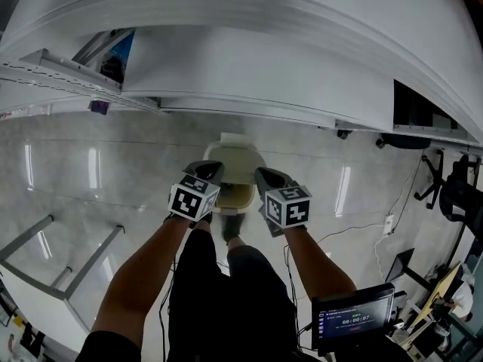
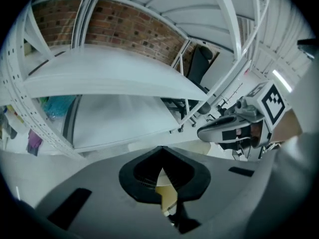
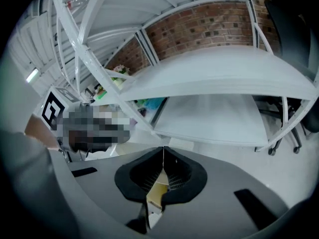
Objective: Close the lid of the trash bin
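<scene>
A cream trash bin (image 1: 243, 164) stands on the pale floor just in front of the white shelf unit. Its lid (image 1: 229, 139) looks raised at the back, and the mouth (image 1: 235, 196) shows below it. My left gripper (image 1: 211, 168) hovers over the bin's left rim and my right gripper (image 1: 266, 175) over its right rim. Both are shut and hold nothing. In the left gripper view the jaws meet at their tips (image 2: 160, 148), with a slice of the bin (image 2: 168, 190) in the gap. The right gripper view shows the same (image 3: 163, 148), with the bin (image 3: 155, 192) below.
A broad white shelf (image 1: 249, 66) overhangs the bin's far side. The person's legs and feet (image 1: 230, 236) stand right behind the bin. A metal frame (image 1: 53, 259) is at the left, a screen (image 1: 353, 317) at the lower right, and office chairs (image 1: 456, 191) and cables (image 1: 362, 228) at the right.
</scene>
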Motion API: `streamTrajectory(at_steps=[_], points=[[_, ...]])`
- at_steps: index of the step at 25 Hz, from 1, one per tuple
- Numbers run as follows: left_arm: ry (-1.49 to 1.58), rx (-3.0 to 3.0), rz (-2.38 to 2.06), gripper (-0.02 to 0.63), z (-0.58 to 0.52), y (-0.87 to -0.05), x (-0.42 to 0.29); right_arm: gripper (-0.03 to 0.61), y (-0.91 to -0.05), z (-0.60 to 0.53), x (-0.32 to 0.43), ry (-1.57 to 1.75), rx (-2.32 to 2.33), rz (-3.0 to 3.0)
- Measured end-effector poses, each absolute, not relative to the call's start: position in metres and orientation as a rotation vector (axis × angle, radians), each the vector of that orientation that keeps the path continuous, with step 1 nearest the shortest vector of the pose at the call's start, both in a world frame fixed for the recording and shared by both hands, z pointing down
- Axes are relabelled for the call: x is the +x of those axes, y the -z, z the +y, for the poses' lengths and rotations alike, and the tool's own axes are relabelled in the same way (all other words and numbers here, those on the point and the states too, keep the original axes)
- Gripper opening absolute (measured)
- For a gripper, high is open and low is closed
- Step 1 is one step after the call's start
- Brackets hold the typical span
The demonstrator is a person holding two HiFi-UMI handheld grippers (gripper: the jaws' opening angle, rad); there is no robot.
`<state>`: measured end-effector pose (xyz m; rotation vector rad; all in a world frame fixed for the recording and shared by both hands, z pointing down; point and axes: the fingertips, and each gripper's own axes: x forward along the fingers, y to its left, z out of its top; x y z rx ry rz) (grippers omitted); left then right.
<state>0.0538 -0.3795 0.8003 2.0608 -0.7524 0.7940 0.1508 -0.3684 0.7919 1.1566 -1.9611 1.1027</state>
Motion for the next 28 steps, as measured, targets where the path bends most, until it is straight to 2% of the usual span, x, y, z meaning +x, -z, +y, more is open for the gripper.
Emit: streamTrajectory(at_steps=[12,20,28], points=[[-1.001,1.964,-0.619,-0.009,-0.241,-0.909,0.044,0.008,-0.905,-0.216,0.149,-1.297,1.052,-1.788],[-1.012,1.897,-0.634,-0.009,-0.226,-0.964,0.050,0.008,-0.971,-0.187,0.150,-1.317,0.992,-1.719],[-1.003,1.924,-0.605,-0.009,-0.225,-0.968,0.051,0.007,-0.976,-0.185,0.152,-1.318,1.003,-1.704]])
